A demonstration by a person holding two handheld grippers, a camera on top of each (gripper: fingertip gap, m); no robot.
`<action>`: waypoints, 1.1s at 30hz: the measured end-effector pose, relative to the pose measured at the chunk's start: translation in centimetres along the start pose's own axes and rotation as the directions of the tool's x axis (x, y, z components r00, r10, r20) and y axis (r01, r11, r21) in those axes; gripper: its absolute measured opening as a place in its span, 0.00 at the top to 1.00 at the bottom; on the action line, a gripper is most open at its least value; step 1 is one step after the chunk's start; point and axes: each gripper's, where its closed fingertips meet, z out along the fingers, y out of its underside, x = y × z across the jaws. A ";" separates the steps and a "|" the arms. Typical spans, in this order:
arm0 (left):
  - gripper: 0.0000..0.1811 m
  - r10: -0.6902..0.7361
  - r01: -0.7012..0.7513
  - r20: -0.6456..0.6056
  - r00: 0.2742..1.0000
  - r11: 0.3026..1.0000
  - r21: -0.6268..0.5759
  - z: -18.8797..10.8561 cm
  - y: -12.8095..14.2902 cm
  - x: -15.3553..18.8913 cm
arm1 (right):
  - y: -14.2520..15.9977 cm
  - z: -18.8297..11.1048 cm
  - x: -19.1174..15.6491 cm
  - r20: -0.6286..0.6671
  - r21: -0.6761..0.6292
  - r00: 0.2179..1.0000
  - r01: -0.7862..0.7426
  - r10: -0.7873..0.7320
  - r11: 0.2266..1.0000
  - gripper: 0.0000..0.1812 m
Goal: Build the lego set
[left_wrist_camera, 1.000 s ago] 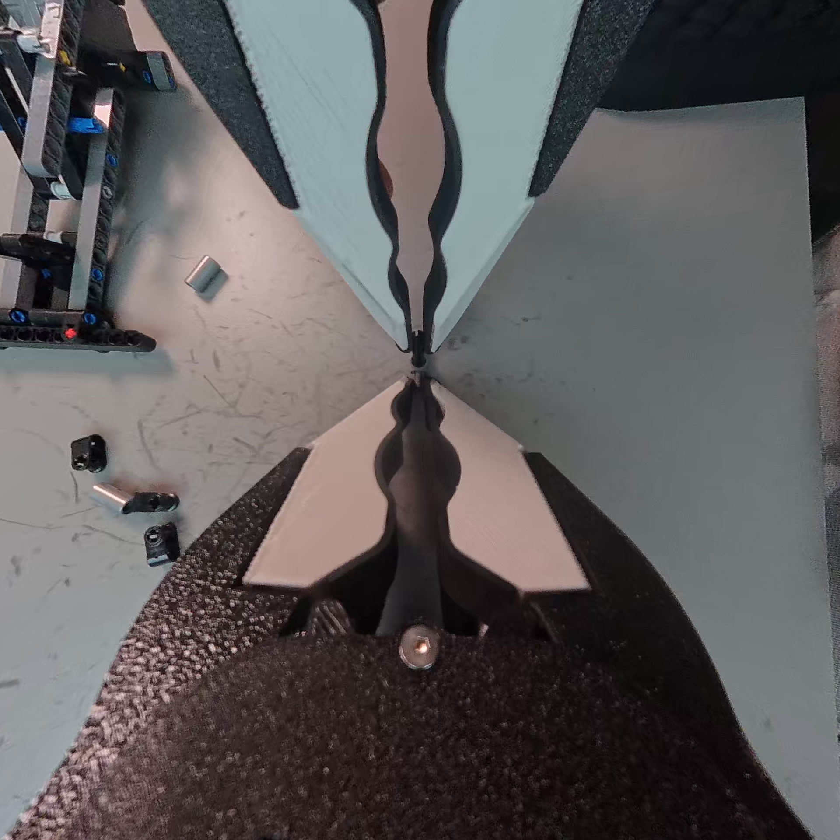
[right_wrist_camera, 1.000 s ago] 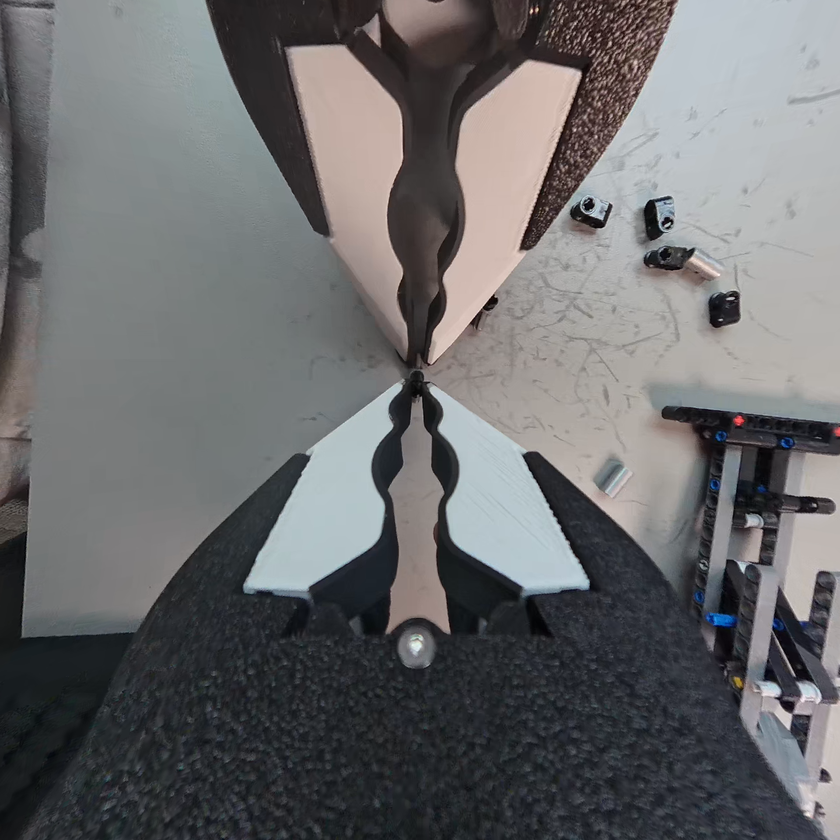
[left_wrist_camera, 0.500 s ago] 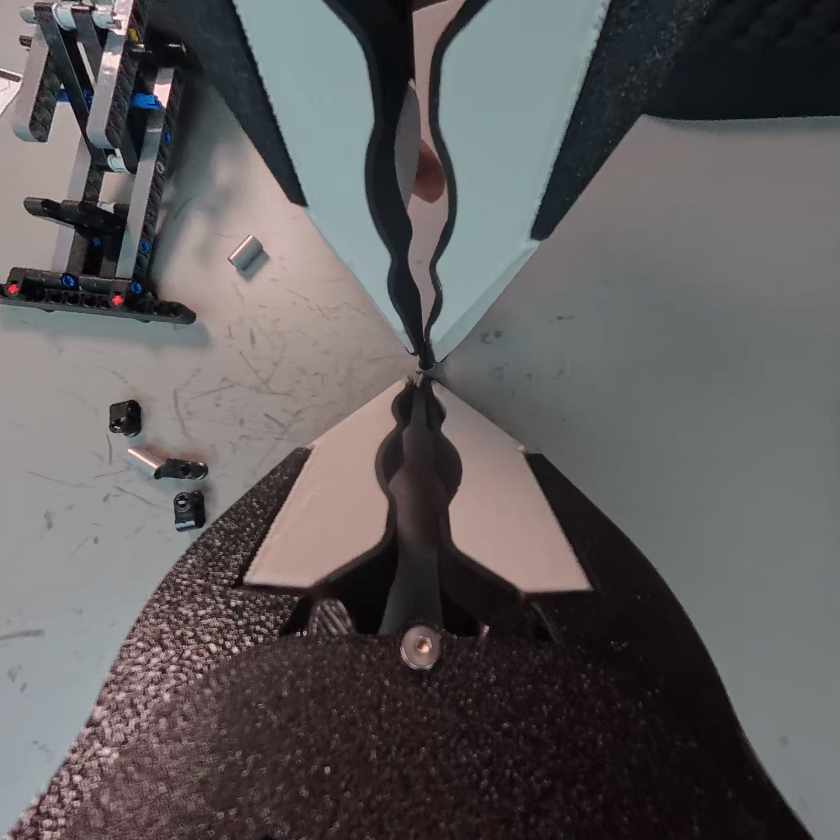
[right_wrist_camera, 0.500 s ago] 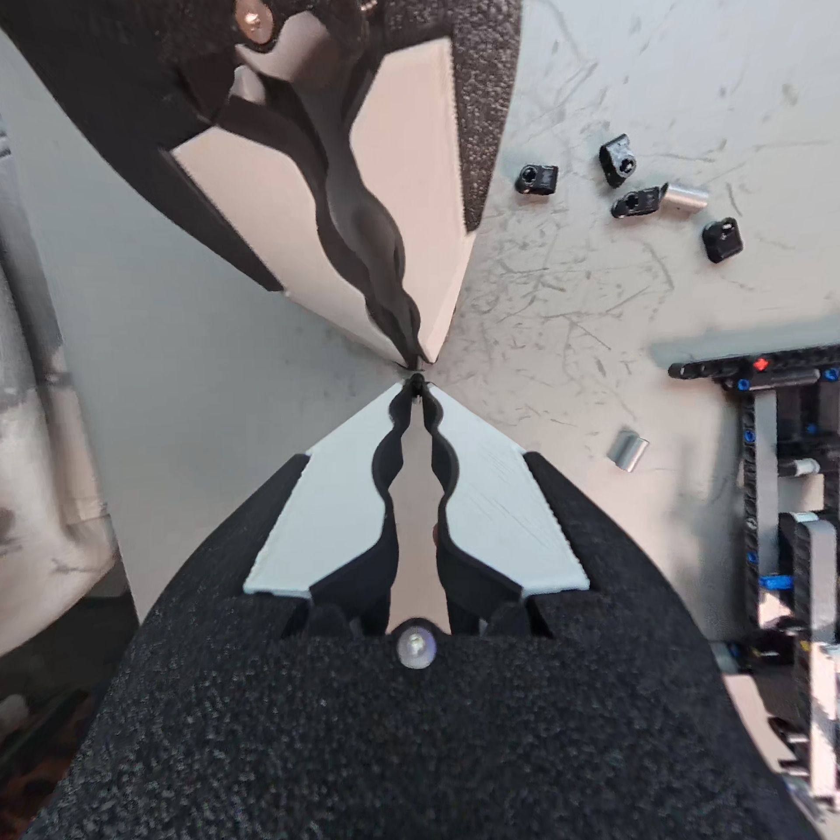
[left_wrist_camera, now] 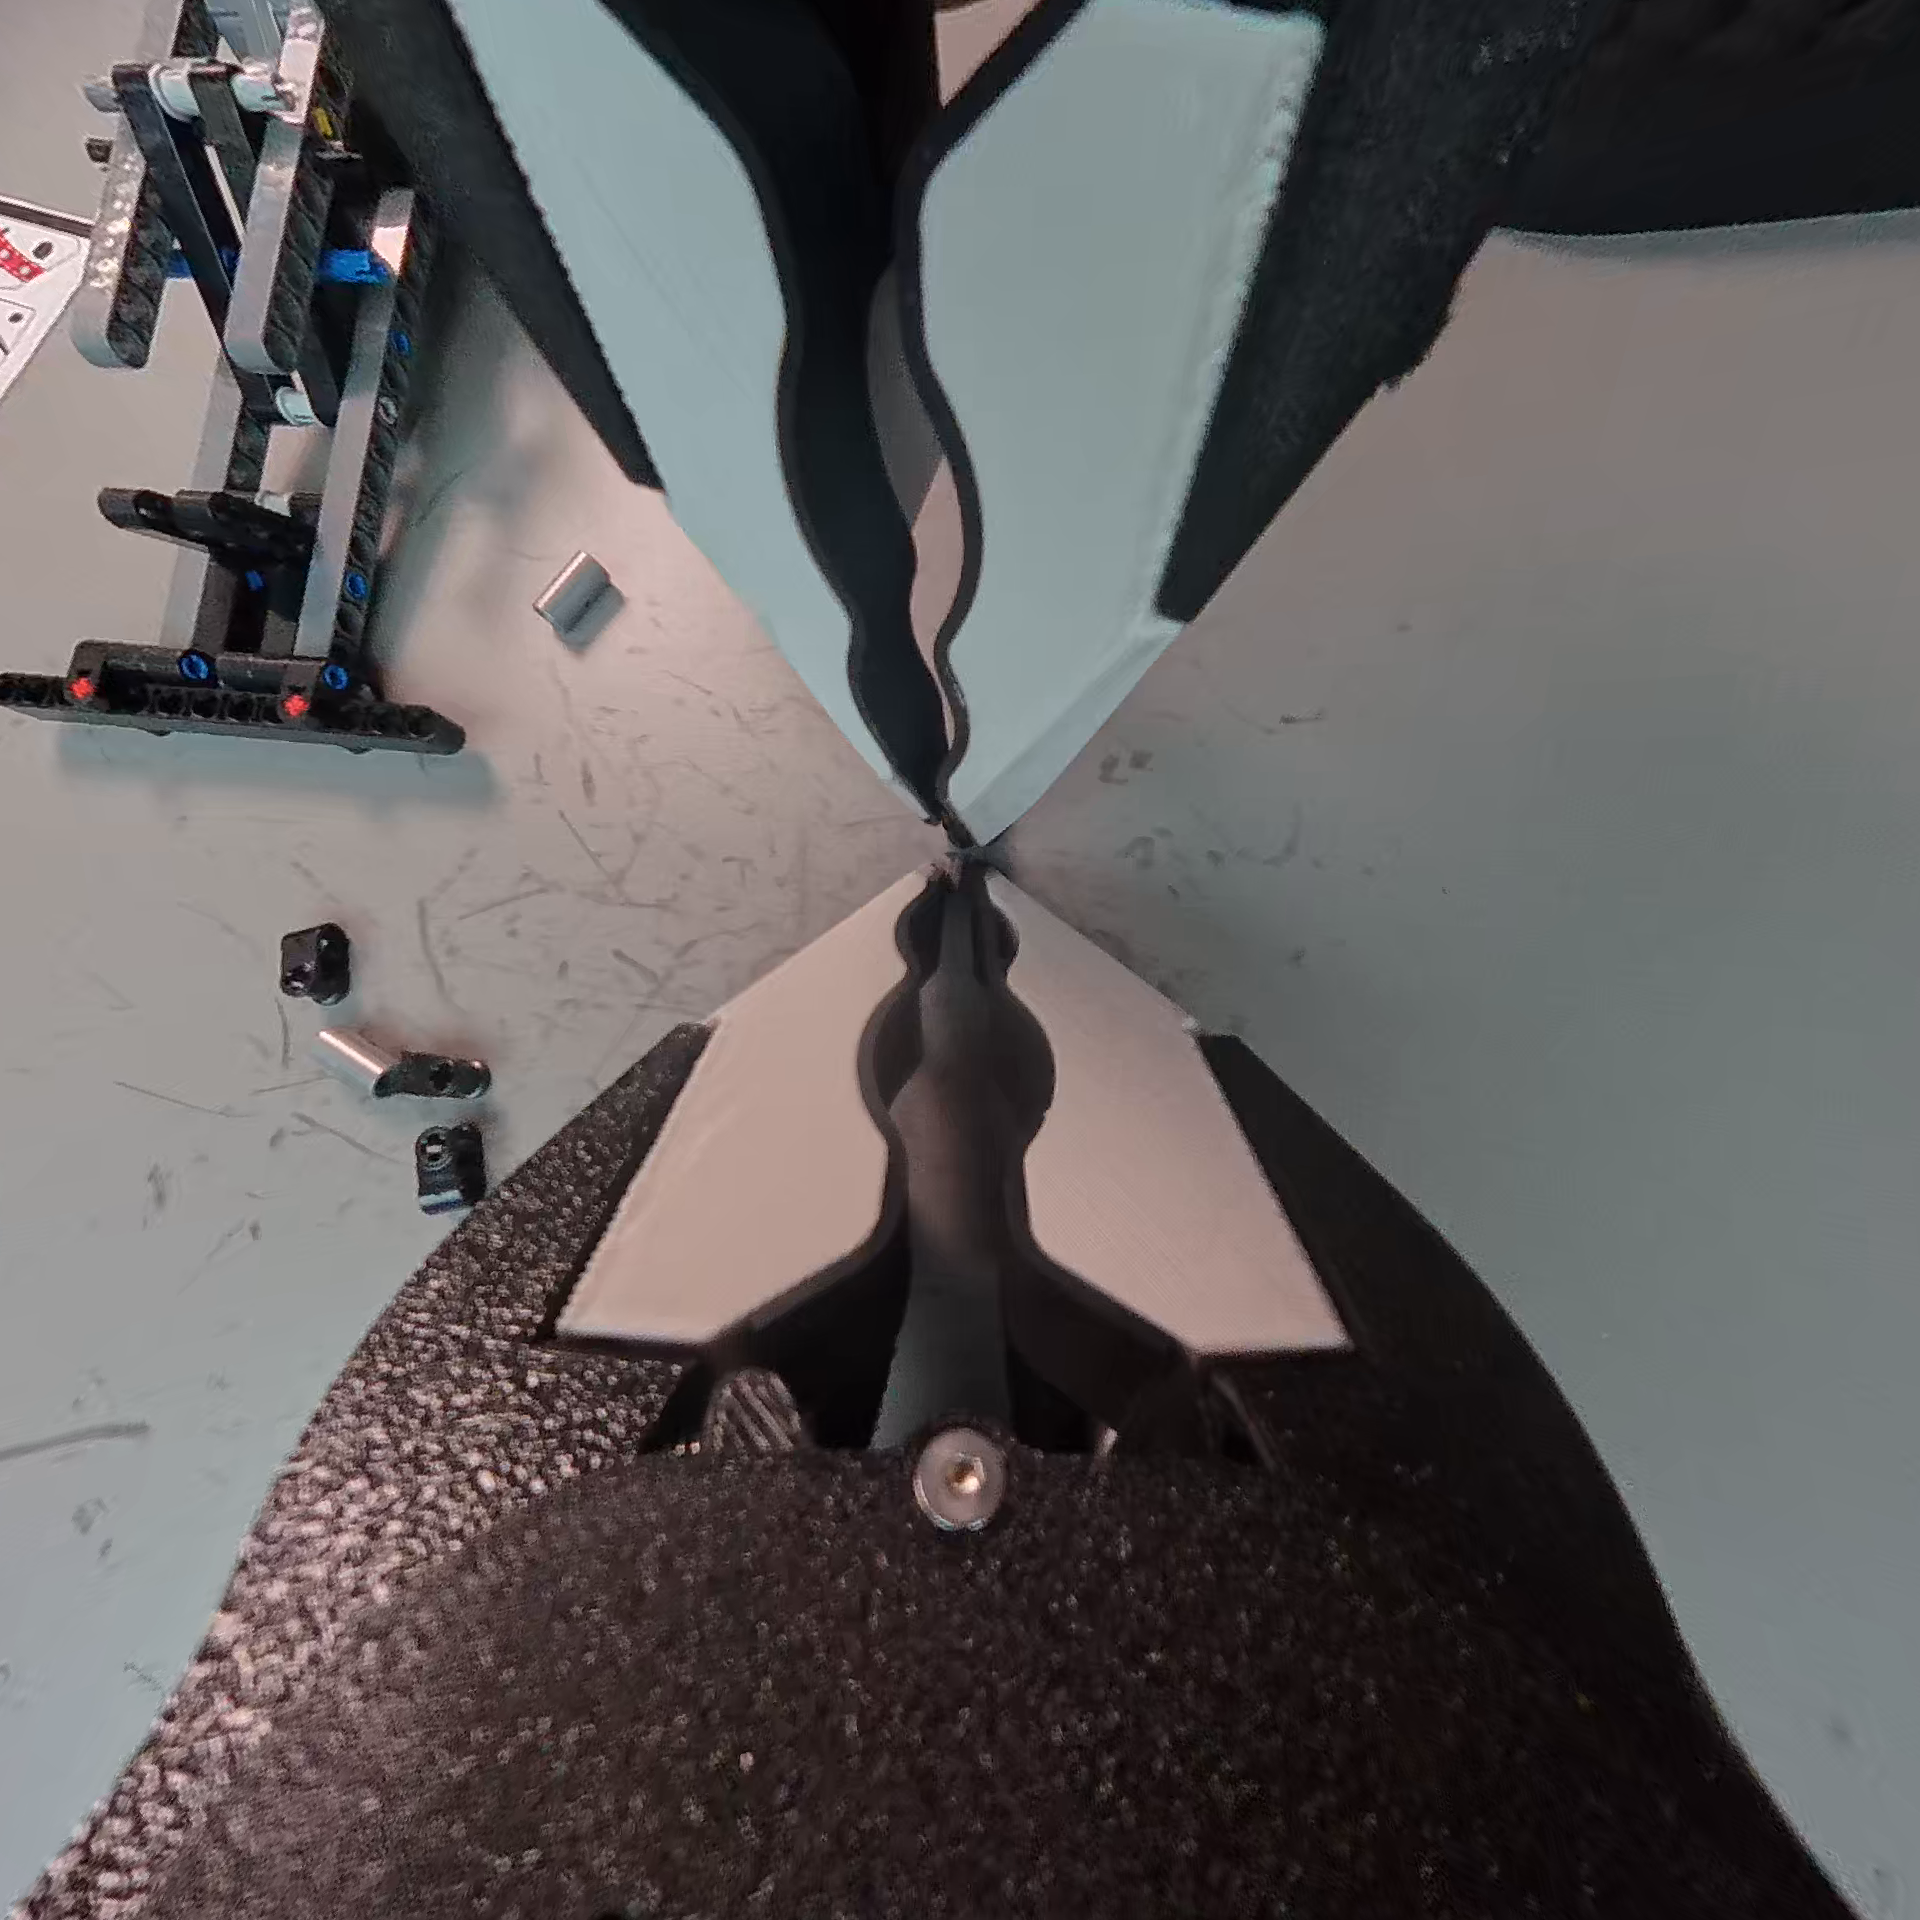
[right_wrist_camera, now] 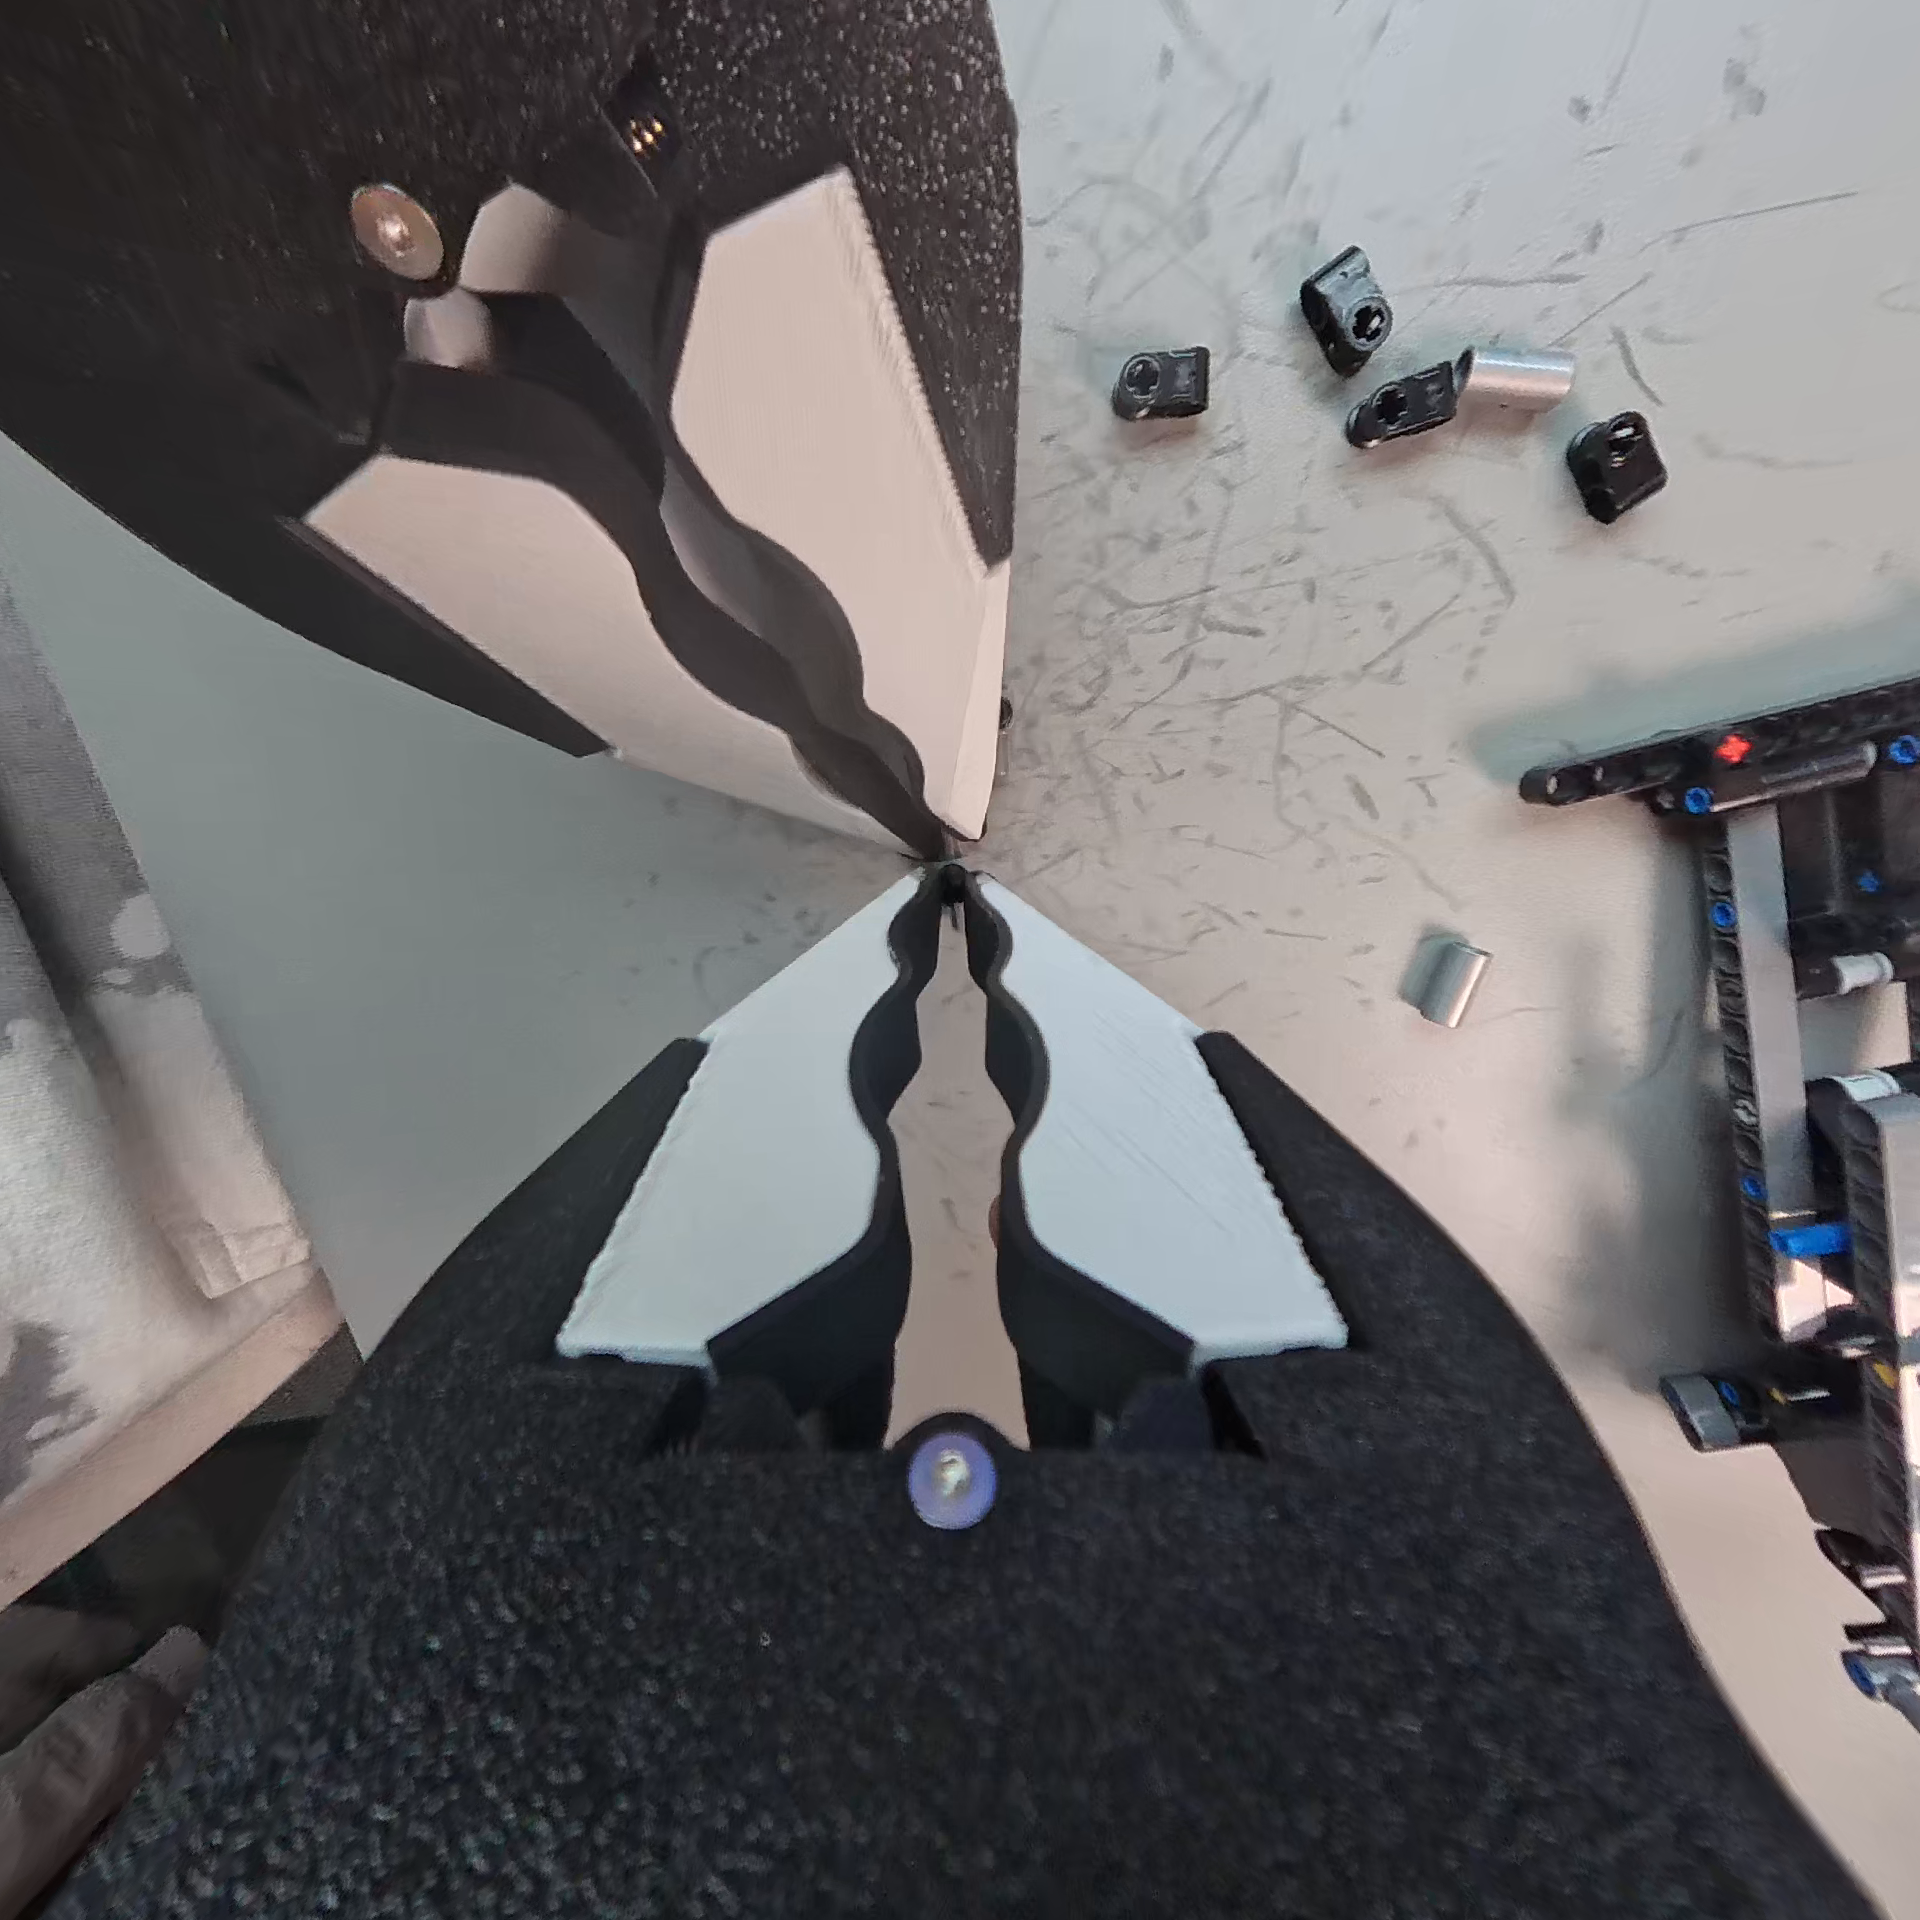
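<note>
Left wrist view shows my left gripper [left_wrist_camera: 961, 868] pinched tip-to-tip against my right gripper [right_wrist_camera: 951, 883], both nipping a tiny black pin [right_wrist_camera: 950, 879].

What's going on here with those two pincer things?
A person holds two handheld grippers tip to tip over a scratched table. The left gripper and right gripper have their jaws shut on a tiny black piece between them. The half-built lego frame and loose connectors lie untouched nearby.
</note>
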 end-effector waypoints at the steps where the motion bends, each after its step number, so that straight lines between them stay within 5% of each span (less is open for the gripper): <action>1: 0.97 0.008 -0.008 0.003 1.000 1.000 0.000 0.0 0.0 0.0 | -0.1 0.0 0.0 -0.003 -0.007 1.000 0.009 -0.009 1.000 0.98; 33: 0.97 0.100 -0.099 0.016 0.995 0.995 -0.004 0.2 -0.2 0.4 | 0.3 0.0 0.0 0.001 0.032 0.980 0.201 -0.201 0.979 0.98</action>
